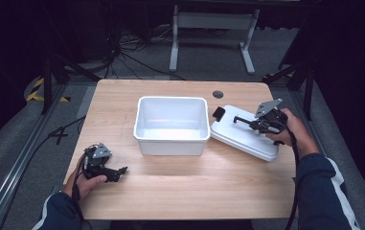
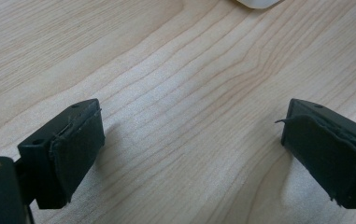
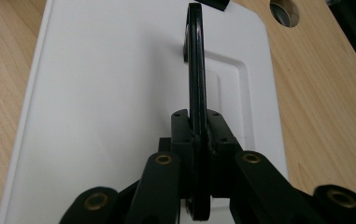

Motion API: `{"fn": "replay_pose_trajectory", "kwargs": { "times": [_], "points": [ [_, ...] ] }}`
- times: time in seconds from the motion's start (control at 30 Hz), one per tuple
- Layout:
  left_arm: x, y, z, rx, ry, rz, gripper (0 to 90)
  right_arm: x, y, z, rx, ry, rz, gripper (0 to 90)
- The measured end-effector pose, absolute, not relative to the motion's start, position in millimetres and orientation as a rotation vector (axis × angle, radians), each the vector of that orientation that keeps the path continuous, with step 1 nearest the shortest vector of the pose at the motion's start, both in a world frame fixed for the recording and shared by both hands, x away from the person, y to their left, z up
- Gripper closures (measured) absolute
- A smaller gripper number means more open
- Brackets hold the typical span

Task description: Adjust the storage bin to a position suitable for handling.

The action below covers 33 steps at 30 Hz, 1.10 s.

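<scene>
White and empty, the tub [image 1: 171, 125] sits mid-table [image 1: 180, 191]. Your right gripper [image 3: 199, 135] is clenched on the black handle [image 3: 195, 60] of the lid [image 1: 242, 136] beside it; your left gripper [image 2: 189, 149] rests released near the table's front-left corner.

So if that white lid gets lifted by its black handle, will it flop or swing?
The lid looks like rigid moulded plastic, so it probably won't flop. The right gripper pinches only the thin handle, so the lid may tilt or swing. It looks thin, so probably light.

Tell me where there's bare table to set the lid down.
Widest bare wood is the front strip of the table, between the tub and the near edge. The left side beside the tub is also free. The right is crowded by the lid.
</scene>
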<state>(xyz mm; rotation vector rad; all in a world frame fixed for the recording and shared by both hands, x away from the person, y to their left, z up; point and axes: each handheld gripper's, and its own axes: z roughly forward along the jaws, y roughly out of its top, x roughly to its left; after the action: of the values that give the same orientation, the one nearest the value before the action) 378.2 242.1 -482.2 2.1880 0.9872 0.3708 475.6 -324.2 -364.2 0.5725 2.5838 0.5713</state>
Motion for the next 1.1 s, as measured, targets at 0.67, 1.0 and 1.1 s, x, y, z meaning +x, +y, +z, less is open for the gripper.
{"fn": "replay_pose_trajectory", "kwargs": {
  "times": [0.67, 1.0, 1.1],
  "points": [
    [378.4, 242.2, -482.2, 2.189, 0.985, 0.37, 6.3, 485.1, -323.6, -386.6, 0.635, 2.6, 0.565, 84.4],
    [378.8, 242.4, -482.2, 2.19, 0.979, 0.377, 6.2, 485.9, -323.4, -393.2, 0.666, 2.614, 0.535, 82.0],
    [378.5, 242.2, -482.2, 2.19, 0.983, 0.372, 6.3, 485.3, -325.3, -392.2, 0.672, 2.607, 0.569, 81.6]
  ]
}}
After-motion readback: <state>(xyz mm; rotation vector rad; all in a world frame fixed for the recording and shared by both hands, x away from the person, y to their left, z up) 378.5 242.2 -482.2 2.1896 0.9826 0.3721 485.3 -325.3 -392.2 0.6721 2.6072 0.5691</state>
